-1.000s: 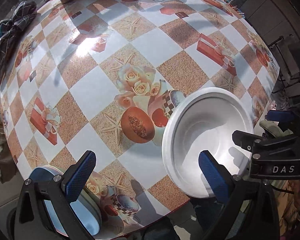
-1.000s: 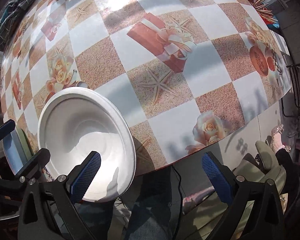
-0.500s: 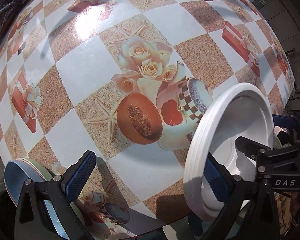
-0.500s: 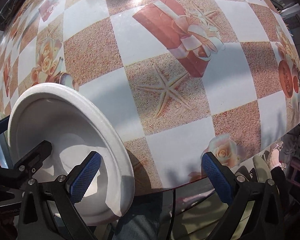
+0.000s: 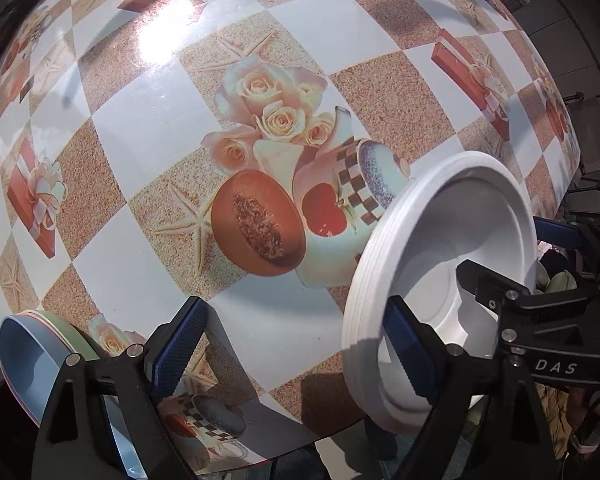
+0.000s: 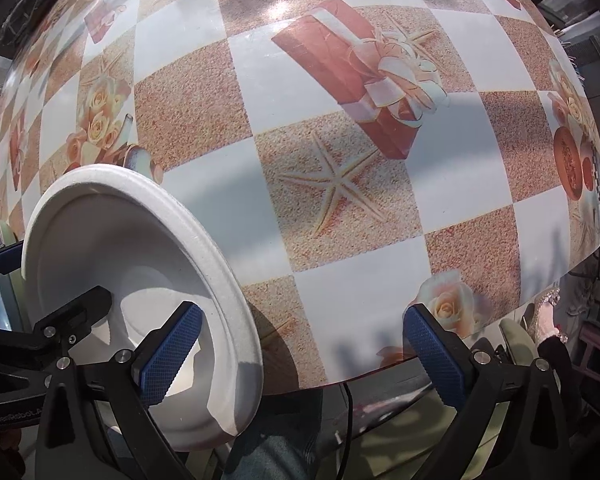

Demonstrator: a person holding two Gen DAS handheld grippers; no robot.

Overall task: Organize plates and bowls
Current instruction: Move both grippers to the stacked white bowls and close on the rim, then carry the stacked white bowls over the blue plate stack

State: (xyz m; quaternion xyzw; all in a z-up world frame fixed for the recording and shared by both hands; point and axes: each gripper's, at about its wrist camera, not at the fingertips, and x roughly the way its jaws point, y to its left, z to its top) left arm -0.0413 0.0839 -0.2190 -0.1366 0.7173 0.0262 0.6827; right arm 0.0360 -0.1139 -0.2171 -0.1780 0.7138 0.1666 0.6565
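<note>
A stack of white foam bowls (image 5: pixel 452 248) stands tilted at the table's near edge; it also shows in the right wrist view (image 6: pixel 112 248). My left gripper (image 5: pixel 296 352) is open, its right finger (image 5: pixel 404 352) inside the bowl. My right gripper (image 6: pixel 300 356) is open, its left finger (image 6: pixel 168 356) inside the same bowl from the other side. A stack of blue and green plates (image 5: pixel 28 356) sits at the near left edge, beside my left gripper's left finger.
The table (image 6: pixel 340 200) has a glossy checkered cloth printed with roses, starfish and gift boxes. Its near edge runs just beyond both grippers. A person's legs (image 6: pixel 284 440) show below the edge. Dark furniture (image 5: pixel 592 160) stands to the right.
Both grippers have moved forward and lower over the table. The white bowl stack has tipped up from lying flat to standing steeply on its edge.
</note>
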